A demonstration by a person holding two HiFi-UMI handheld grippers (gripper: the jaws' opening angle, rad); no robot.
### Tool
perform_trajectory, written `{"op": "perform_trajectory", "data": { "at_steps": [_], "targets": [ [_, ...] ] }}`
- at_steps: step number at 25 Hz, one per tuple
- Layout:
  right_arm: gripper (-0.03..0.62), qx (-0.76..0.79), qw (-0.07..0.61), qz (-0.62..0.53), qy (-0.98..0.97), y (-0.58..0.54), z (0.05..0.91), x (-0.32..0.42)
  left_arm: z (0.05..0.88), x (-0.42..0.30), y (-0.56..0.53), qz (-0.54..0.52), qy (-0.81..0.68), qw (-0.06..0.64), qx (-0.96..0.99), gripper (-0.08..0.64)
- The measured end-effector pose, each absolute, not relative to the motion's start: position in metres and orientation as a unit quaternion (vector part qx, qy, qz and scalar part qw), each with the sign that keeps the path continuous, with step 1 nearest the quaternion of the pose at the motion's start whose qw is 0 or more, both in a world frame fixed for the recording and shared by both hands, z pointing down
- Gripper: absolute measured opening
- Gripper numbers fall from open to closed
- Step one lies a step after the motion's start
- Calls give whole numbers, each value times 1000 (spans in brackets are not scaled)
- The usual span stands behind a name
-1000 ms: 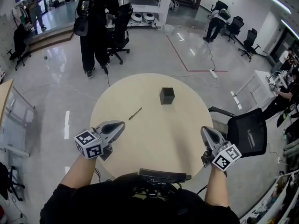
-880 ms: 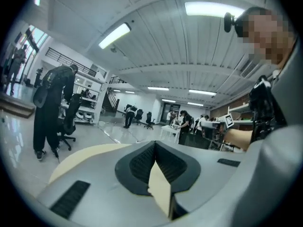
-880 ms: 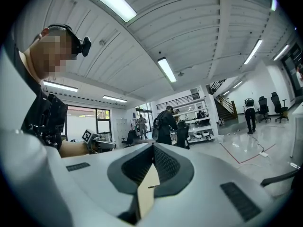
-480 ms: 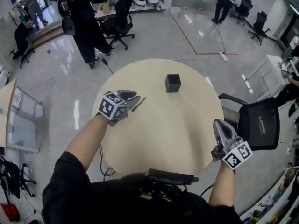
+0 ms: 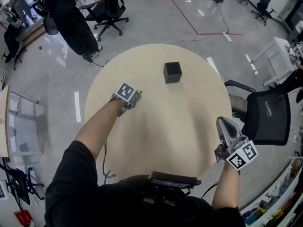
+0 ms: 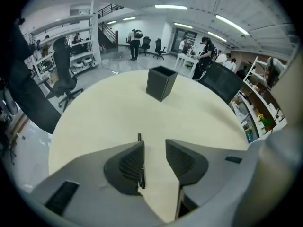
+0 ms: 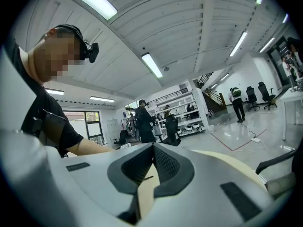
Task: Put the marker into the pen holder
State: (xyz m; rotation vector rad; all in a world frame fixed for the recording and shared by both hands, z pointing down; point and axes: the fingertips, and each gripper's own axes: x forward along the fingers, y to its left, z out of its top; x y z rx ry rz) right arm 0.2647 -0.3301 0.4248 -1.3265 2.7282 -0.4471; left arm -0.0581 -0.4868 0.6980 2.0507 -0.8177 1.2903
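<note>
Grey-jawed and clenched on nothing, my right hand-held gripper [image 7: 152, 146] hung by the edge of the cream tabletop [image 6: 104, 108]. My left hand-held gripper [image 6: 154, 143] had just been opening, jaws released astride the black marker [image 6: 141, 178] lying flat, just beside one pad. Beyond stood the black pen holder [image 6: 160, 82].

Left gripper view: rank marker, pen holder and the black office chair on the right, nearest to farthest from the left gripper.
From the left gripper, whose jaws have just been opening:
1. Marker: on the table between the jaws, ungripped, by the left one.
2. Pen holder: ahead, mid-table.
3. Black office chair: past the table's right edge.
</note>
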Motion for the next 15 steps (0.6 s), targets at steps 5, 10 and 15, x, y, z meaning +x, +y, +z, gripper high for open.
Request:
{"op": "perform_trajectory", "data": {
  "at_steps": [5, 10, 15],
  "targets": [
    [3, -435, 31, -160, 886, -349, 443, 273, 750, -56, -497, 523, -303, 311, 734, 144],
    [3, -434, 28, -169, 884, -359, 452, 275, 780, -61, -503, 539, -312, 320, 714, 144],
    [3, -435, 24, -173, 883, -362, 458, 278, 795, -66, -507, 543, -316, 312, 712, 94]
  ]
}}
